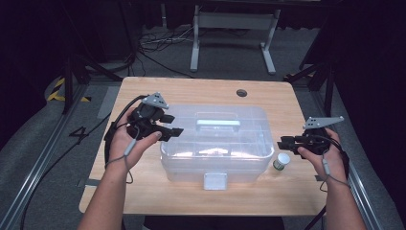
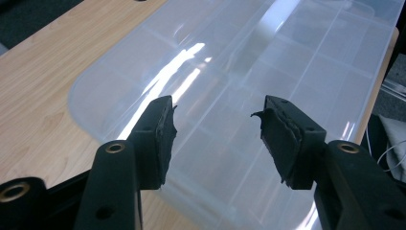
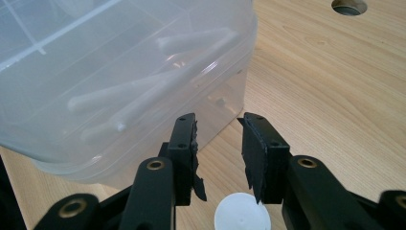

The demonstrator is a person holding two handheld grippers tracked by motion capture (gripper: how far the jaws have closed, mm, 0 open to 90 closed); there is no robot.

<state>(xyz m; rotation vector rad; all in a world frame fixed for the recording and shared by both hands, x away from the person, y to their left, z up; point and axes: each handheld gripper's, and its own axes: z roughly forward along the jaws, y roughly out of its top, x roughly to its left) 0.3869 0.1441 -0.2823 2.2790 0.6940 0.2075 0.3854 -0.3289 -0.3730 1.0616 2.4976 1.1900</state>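
On the wooden table (image 1: 191,91), seen from the high view: a clear plastic box (image 1: 216,143) with a lid, a pale handle (image 1: 218,123) on top and a latch (image 1: 215,181) at the near side, lying in the middle. Left gripper (image 1: 173,131) held in the left hand (image 1: 131,139) at the box's left end, tips over the lid's edge. Right gripper (image 1: 282,143) held in the right hand (image 1: 325,153) off the box's right end, tips pointing toward it, not touching. Small jar with a white cap (image 1: 282,160) standing on the table just beside the box's near right corner, close under the right gripper. From the left gripper view: left gripper (image 2: 215,120) hovering over the see-through lid (image 2: 249,72), jaws wide apart with nothing between them, compartment dividers showing faintly through the plastic. From the right gripper view: right gripper (image 3: 219,127) aimed at the box's rounded corner (image 3: 239,72), jaws apart by a narrow gap and holding nothing; white cap (image 3: 242,213) low between the jaws, at the bottom edge; pale stick-like pieces (image 3: 143,91) lying inside the box; round hole (image 3: 349,5) in the tabletop farther off.
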